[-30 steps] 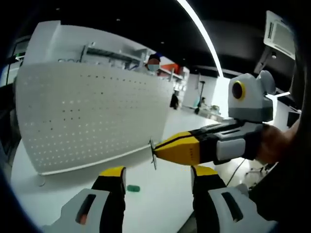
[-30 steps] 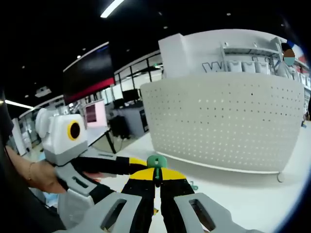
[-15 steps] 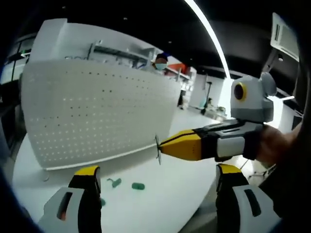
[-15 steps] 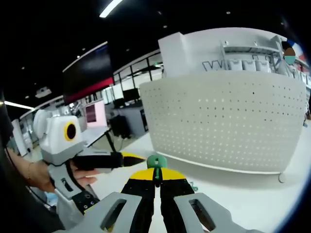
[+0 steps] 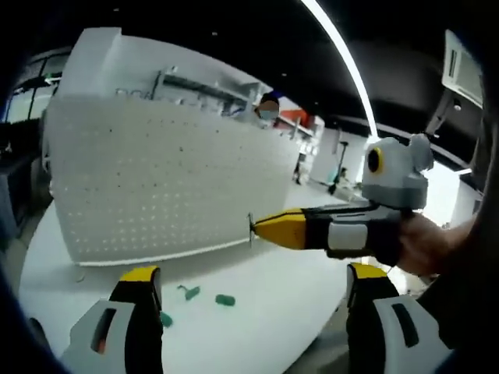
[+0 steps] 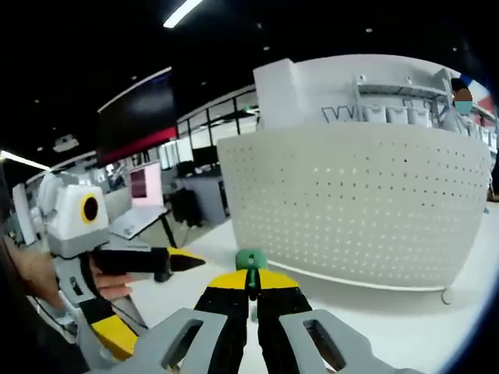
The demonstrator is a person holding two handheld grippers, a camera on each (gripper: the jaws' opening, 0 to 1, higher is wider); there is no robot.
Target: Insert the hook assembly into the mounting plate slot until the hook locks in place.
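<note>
Left tongs drew back, apparently still open.

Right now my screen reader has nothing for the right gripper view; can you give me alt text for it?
The right hand-held gripper is shut on a green hook assembly, aimed toward a white perforated mounting plate standing upright on a white table. At left, the left hand-held gripper is held in a person's hand, jaws spread.
</note>
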